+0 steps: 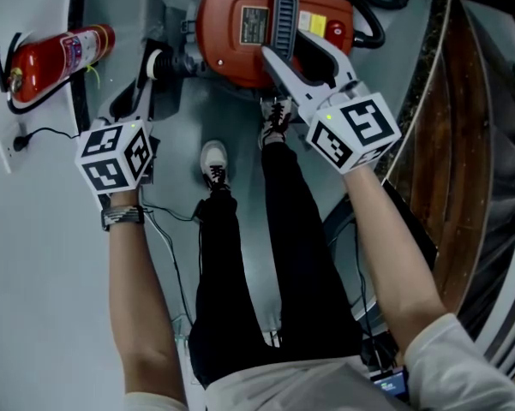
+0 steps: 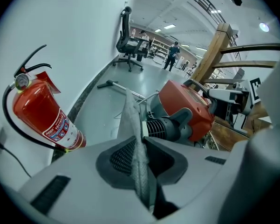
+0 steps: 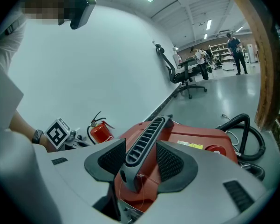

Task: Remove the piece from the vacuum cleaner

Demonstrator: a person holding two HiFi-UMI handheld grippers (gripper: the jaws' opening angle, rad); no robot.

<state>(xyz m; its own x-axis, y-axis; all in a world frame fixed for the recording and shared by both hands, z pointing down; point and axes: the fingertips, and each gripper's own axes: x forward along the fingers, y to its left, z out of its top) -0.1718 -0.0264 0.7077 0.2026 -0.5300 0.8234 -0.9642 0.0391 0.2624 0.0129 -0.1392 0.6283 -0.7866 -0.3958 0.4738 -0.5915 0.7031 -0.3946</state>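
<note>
my left gripper (image 2: 140,154) pinches the thin grey piece (image 2: 132,120), jaws nearly together; my right gripper (image 3: 142,161) clamps the handle (image 3: 148,135) of the vacuum cleaner (image 3: 198,141).

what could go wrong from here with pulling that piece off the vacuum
1. The left gripper pinches only a thin grey piece, edge-on; it may slip out when pulled.
2. The right gripper holds the vacuum by its handle alone, so the body may tip or swing under a pull.
3. A black cable trails past the white shoe; a backward step could snag it.
</note>
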